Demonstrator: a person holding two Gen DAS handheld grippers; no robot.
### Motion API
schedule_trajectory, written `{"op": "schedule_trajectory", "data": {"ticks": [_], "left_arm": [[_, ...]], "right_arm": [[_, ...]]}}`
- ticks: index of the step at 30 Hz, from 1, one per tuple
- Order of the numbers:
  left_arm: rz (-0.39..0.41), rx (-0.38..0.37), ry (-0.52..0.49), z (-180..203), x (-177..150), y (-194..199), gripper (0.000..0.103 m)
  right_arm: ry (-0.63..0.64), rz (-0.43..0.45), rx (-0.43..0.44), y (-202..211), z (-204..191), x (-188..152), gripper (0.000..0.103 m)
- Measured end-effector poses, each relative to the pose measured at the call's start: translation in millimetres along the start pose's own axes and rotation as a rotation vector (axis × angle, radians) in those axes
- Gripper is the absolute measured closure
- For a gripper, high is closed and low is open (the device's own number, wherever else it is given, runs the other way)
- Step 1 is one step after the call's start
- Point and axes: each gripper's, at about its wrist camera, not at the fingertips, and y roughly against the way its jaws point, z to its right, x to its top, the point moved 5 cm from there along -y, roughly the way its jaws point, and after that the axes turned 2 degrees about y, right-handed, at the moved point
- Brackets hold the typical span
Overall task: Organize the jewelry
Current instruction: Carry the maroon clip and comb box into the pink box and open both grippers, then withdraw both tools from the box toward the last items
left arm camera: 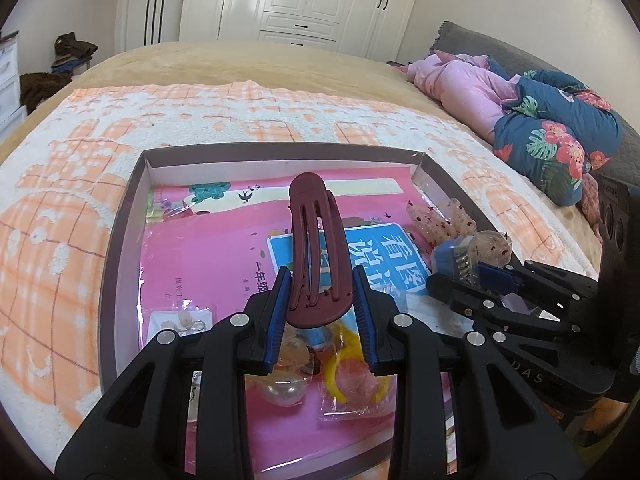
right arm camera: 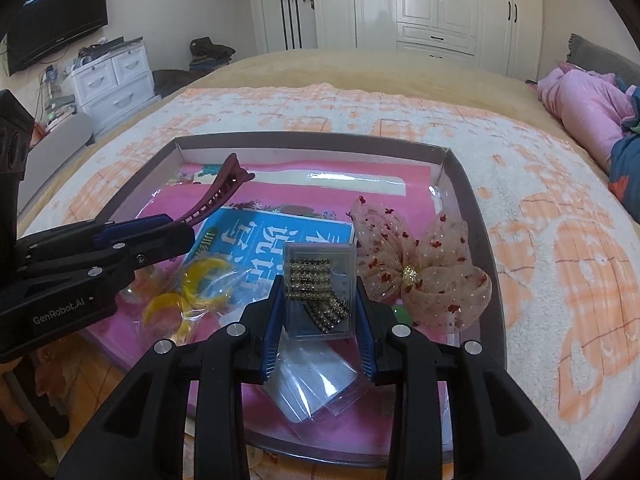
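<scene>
Above tray [left arm camera: 120, 216], left hand-held gripper [left arm camera: 322, 304] clamps hair clip [left arm camera: 316, 248].

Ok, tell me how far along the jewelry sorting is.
Nothing looks sorted yet. In hand: the left hand-held gripper clamps the maroon hair clip; the right hand-held gripper clamps the clear case of rhinestone clips. Left in the tray: the mesh bow and yellow bagged pieces.

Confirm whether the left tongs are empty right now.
No: the left tongs are shut on the maroon hair clip, which stands up between the blue pads above the tray.
</scene>
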Motion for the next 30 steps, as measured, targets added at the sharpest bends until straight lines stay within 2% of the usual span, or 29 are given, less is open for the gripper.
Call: {"op": "schedule_trajectory", "data": {"ticks": [2,6,11,26,30], "left_arm": [[0.000,0.000,0.002,-1,0,0,0.080],[0.000,-0.001,0.008,-2,0,1,0.080],[-0.001,-0.003,0.011,-2,-1,1,0.080],[0.038,-0.004,0.032,0,5,22,0.078],[0.068,0.002,0.048,-3,9,35,0.072]], "right_arm": [[-0.014,0.012,0.010,4,1,0,0.059],[-0.022,0.029,0.006,13,5,-2,0.055],[-0.034,0.068,-0.010,28,10,-6,0.044],[-0.054,0.119,-0.035,57,17,-6,0.033],[-0.062,0.134,-0.030,65,16,-4,0.031]]}}
